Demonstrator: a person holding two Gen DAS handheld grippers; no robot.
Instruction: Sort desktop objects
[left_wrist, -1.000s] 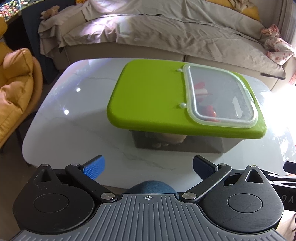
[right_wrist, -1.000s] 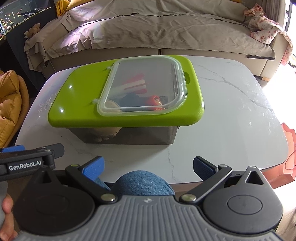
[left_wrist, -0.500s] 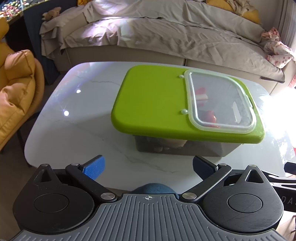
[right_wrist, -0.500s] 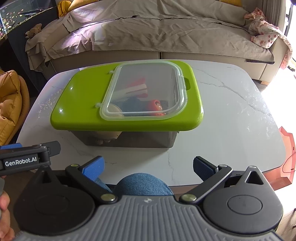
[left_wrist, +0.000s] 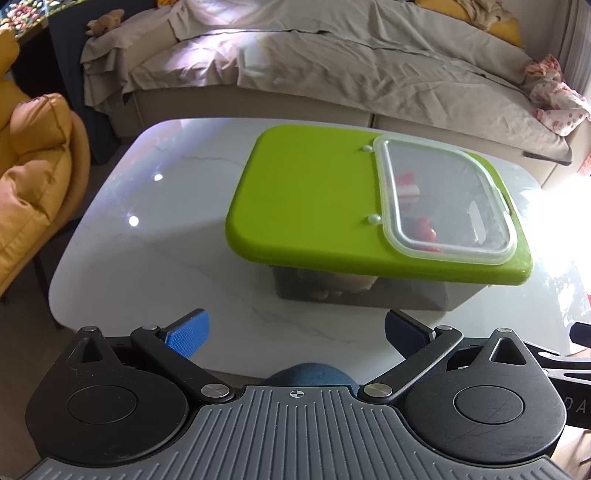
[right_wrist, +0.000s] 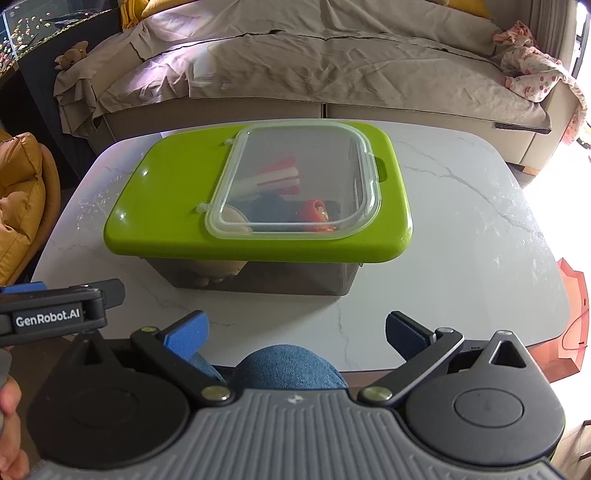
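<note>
Right now I hold both grippers low at the near edge of a white marble table (right_wrist: 461, 229), and neither touches anything. My left gripper (left_wrist: 295, 332) has its blue-padded fingers (left_wrist: 188, 332) spread wide apart with nothing between them. My right gripper (right_wrist: 295, 332) is spread just as wide and holds nothing either. From the right wrist view, the left gripper's black body, marked GenRobot.AI, shows at the left edge, with part of a hand (right_wrist: 9, 435) below it. A knee in blue denim (right_wrist: 288, 365) sits under the table's near edge, between the right gripper's fingers.

A box (right_wrist: 258, 275) with dark see-through walls stands near the middle of the table, well apart from both grippers. A green lid (right_wrist: 166, 206) covers it, and a clear flap (right_wrist: 295, 184) set into the lid's right half lies shut. Through the flap I see a red and white item (right_wrist: 277, 175), a small red toy (right_wrist: 314, 214), something dark between them, and a tan rounded thing (right_wrist: 232, 221) toward the near left; I cannot tell what they are.

Beyond the far edge stands a sofa under a beige sheet (right_wrist: 332, 62). A yellow cushioned chair (left_wrist: 29, 192) stands off the left edge.
</note>
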